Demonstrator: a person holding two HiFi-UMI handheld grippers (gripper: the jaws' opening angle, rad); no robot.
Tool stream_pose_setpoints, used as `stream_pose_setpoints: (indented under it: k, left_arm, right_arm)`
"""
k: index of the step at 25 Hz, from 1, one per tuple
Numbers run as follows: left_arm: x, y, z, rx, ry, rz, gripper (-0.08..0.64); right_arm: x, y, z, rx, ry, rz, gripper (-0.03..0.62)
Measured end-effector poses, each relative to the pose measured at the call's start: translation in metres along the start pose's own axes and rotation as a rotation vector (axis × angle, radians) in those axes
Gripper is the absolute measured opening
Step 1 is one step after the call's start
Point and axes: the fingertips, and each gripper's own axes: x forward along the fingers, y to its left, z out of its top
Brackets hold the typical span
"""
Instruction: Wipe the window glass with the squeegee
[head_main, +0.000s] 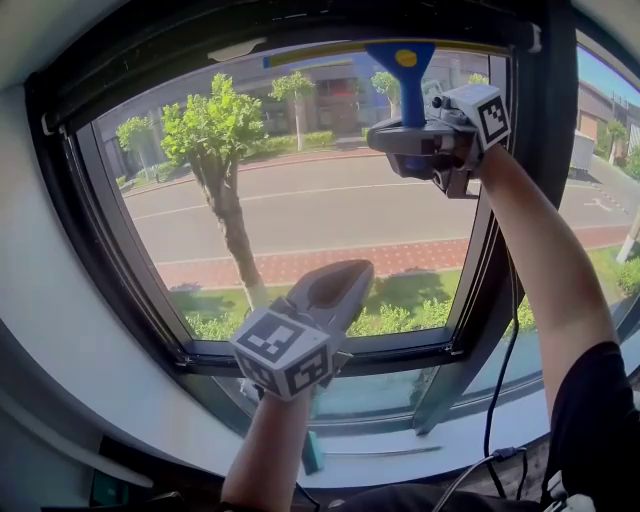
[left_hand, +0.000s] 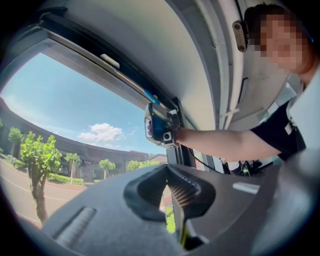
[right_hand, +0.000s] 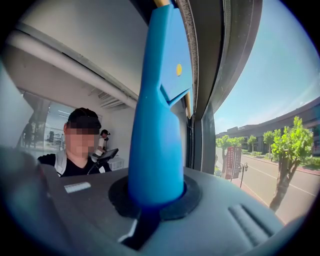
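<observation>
- Two claws: right claw (head_main: 418, 138) grips squeegee (head_main: 403, 62) at glass (head_main: 320, 210) top, 1 o'clock; left claw (head_main: 338, 288) clenched, empty, 6 o'clock.
- Stroke start. Next is probably a drag down, kept flat.

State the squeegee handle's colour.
The squeegee handle is blue with a small yellow dot; the right gripper view shows it best.

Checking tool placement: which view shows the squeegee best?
The head view: the squeegee shows handle and blade, the blade along the top of the window glass, the handle in the right gripper. The right gripper view shows mostly the handle, close up; the left gripper view shows it small and distant.
</observation>
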Motion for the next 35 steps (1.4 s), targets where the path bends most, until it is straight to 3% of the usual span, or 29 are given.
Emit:
stream_pose_setpoints:
  k: [24, 35]
  left_arm:
    - [-0.001, 0.007, -0.015, -0.033, 0.021, 0.014, 0.003]
    - [-0.001, 0.003, -0.014, -0.050, 0.011, -0.005, 0.003]
  right_arm:
    - [-0.003, -0.016, -0.019, 0.039, -0.146, -0.036, 0.003]
    - [-0.006, -0.024, -0.039, 0.073, -0.164, -0.070, 0.003]
